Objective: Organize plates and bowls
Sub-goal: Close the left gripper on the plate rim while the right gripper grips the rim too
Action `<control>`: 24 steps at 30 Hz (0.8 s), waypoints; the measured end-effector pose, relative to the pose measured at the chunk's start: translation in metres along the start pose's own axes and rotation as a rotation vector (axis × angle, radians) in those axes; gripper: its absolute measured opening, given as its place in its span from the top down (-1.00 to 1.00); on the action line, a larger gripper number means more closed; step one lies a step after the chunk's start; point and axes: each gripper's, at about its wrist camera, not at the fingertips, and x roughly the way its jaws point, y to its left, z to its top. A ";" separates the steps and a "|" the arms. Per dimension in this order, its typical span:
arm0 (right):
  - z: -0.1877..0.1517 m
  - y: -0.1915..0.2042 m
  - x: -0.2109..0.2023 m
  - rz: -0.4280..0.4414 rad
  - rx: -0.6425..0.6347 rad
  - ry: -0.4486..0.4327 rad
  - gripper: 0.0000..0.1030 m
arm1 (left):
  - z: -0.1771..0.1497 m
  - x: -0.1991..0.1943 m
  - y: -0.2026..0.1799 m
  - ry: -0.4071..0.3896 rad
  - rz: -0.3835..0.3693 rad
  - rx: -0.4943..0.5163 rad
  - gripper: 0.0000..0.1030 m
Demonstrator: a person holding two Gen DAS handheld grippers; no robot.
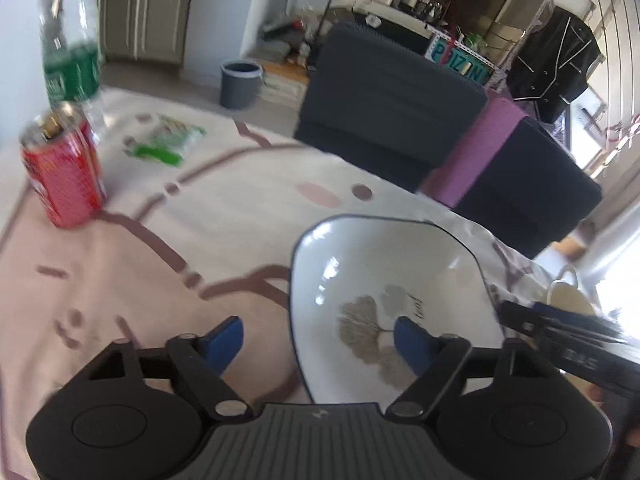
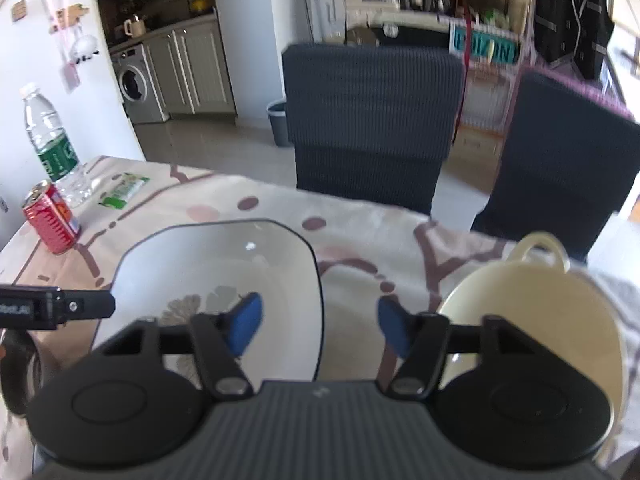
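Note:
A white squarish plate with a dark rim and a leaf print (image 1: 384, 280) lies on the patterned tablecloth; it also shows in the right wrist view (image 2: 208, 264). A cream bowl with a loop handle (image 2: 532, 304) sits right of it, seen at the edge of the left wrist view (image 1: 570, 294). My left gripper (image 1: 320, 344) is open, straddling the plate's left rim, with one blue pad (image 1: 412, 344) over the plate. My right gripper (image 2: 320, 326) is open and empty, over the gap between plate and bowl.
A red can (image 1: 64, 172) (image 2: 52, 220), a water bottle (image 1: 72, 40) (image 2: 48, 136) and a green packet (image 1: 168, 140) (image 2: 124, 192) stand at the table's far left. Two dark chairs (image 2: 368, 120) (image 2: 560, 168) stand behind the far edge.

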 end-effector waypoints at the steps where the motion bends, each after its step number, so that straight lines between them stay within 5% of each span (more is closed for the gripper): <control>1: 0.001 -0.003 0.007 0.010 0.012 0.008 -0.17 | -0.001 0.003 -0.001 0.008 -0.005 0.006 -0.42; 4: 0.002 -0.007 0.020 0.042 0.031 0.037 -0.05 | -0.003 0.014 -0.004 0.037 0.008 0.044 -0.12; 11: -0.006 -0.011 0.047 0.053 0.022 0.098 0.19 | -0.005 0.033 0.001 0.075 -0.001 0.027 0.23; 13: -0.006 -0.011 0.050 0.069 0.025 0.110 0.22 | -0.006 0.037 0.004 0.082 0.003 0.020 0.57; 24: -0.011 -0.016 0.043 0.117 0.094 0.112 0.56 | -0.004 0.028 0.015 0.018 -0.019 -0.027 0.70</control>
